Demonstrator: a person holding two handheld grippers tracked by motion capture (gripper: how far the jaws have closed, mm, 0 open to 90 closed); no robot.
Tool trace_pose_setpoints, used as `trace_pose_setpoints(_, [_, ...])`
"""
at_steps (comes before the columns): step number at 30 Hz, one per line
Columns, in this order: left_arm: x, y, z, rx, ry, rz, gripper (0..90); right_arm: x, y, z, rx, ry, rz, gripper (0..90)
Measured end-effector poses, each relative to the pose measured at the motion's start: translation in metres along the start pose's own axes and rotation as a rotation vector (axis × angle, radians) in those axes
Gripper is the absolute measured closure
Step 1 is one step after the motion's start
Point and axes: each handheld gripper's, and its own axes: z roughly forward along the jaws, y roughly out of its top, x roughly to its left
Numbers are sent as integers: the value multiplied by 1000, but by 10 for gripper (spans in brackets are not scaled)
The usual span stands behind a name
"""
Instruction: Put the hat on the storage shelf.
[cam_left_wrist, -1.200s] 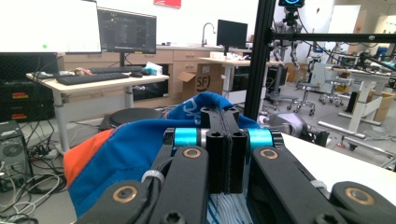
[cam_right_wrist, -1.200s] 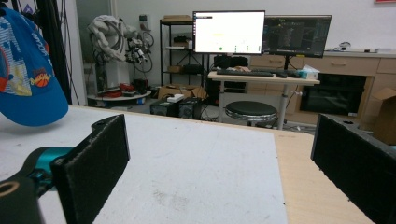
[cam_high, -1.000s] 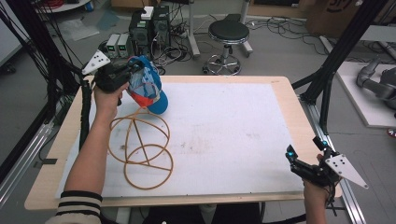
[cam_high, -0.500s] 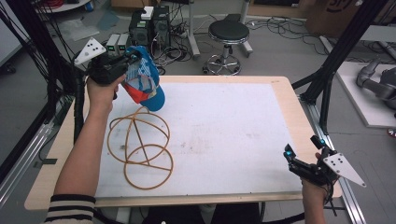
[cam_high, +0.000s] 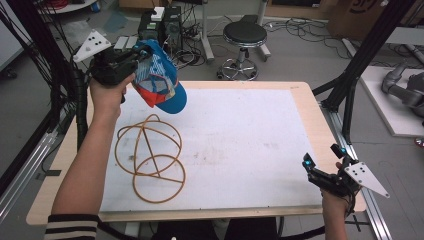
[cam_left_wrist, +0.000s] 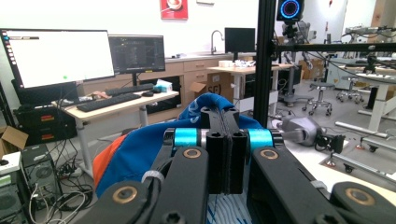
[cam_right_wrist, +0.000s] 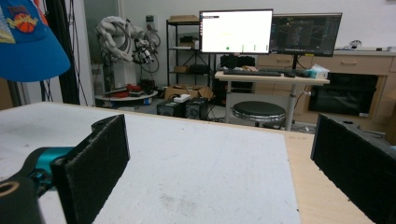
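Note:
A blue, orange and white cap (cam_high: 161, 80) hangs in the air above the table's far left corner, with my left gripper (cam_high: 136, 59) shut on its back edge. In the left gripper view the black jaws are pressed together on the blue cloth of the cap (cam_left_wrist: 140, 149). Below the cap a wire-frame stand of tan hoops (cam_high: 150, 157) lies on the white mat (cam_high: 240, 145). My right gripper (cam_high: 311, 167) rests open near the table's front right corner with nothing between its jaws. The cap's blue brim (cam_right_wrist: 28, 44) shows at the right gripper view's top left.
The wooden table edge (cam_high: 320, 125) frames the mat. A black stool (cam_high: 244, 35) and computer boxes (cam_high: 160, 22) stand on the floor beyond the far edge. Black frame posts (cam_high: 365, 60) rise at the right, and a cable bundle (cam_high: 75, 85) hangs at the left.
My left gripper has lifted the cap higher and a little toward the far side, away from the hoop stand. The right gripper has stayed still.

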Motion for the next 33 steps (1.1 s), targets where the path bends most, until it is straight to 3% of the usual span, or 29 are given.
trace_pose_setpoints(9, [-15,17,-8,-31,-12,-18,896,0,-2,9,-2,17,0,41])
trace_pose_setpoints(24, [-48,37,-15,-38,-55,-6,896,1,0,15,-14,26,18,42])
trace_pose_setpoints(28, [-56,39,-24,-57,-79,-20,896,-1,1,14,-19,25,15,41])
trace_pose_setpoints(33, [-71,39,-35,-54,-101,-2,896,-2,1,14,-20,22,16,41])
